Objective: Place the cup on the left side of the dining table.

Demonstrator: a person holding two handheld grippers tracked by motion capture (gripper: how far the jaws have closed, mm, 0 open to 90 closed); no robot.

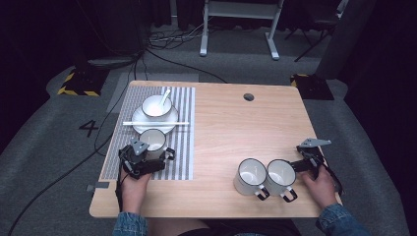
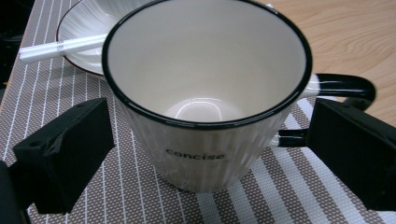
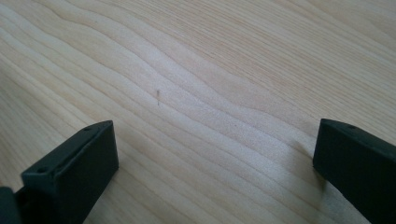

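Left tongs sit at a white mug on the striped mat. Right tongs rest on the worktop beside two mugs. Bowl, chopsticks behind.

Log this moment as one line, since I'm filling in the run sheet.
left gripper: open, jaws either side of mug, pads clear | mug: upright on striped placemat | right gripper: open over bare table

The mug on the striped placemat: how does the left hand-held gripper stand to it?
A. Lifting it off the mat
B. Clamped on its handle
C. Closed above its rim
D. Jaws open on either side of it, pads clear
D: in the left gripper view the left hand-held gripper has a gap between each pad and the mug, which sits on the striped placemat.
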